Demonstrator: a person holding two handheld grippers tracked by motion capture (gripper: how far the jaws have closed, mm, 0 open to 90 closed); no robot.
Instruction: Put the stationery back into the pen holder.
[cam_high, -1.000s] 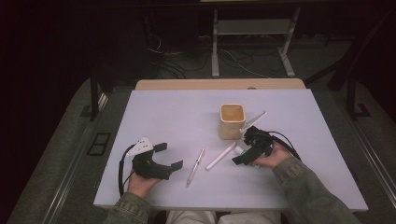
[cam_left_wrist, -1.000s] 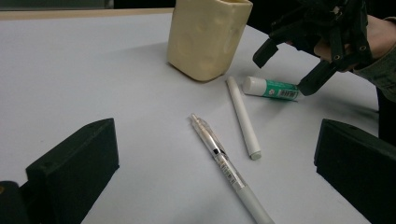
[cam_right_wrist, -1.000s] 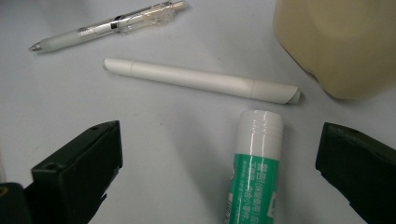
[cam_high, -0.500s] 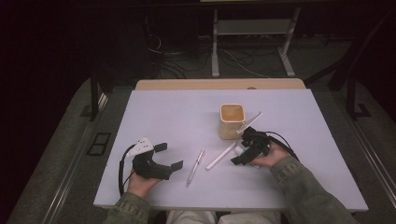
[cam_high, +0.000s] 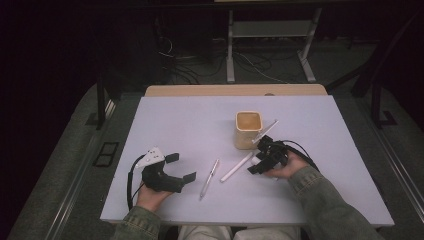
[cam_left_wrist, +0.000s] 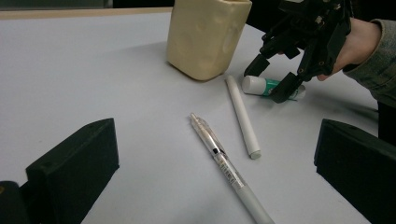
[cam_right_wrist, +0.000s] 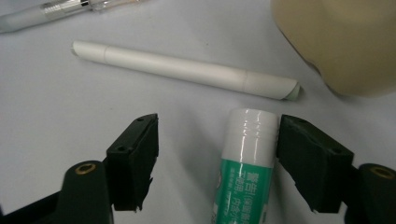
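A green-and-white glue stick (cam_right_wrist: 247, 158) lies on the pale table (cam_high: 190, 125) just in front of a beige cup (cam_high: 248, 129). My right gripper (cam_right_wrist: 215, 135) straddles its white cap. The jaws have just been closing: one pad touches the cap, and the other still stands off it with a gap. In the left gripper view the glue stick (cam_left_wrist: 268, 87) shows between the right gripper's black fingers (cam_left_wrist: 285, 91). A white marker (cam_high: 236, 167) and a clear pen (cam_high: 209, 178) lie between the hands. My left gripper (cam_high: 181, 167) rests open at the near left, holding nothing.
A white stick (cam_high: 266, 131) leans out of the cup toward the right. The marker (cam_right_wrist: 187, 70) lies just beyond the glue stick's cap, the cup (cam_right_wrist: 336, 42) close on the far side. A wooden strip edges the table's far side.
The right gripper's jaws have narrowed around the glue stick, and the hand has barely shifted. The left hand and the pens lie as before.
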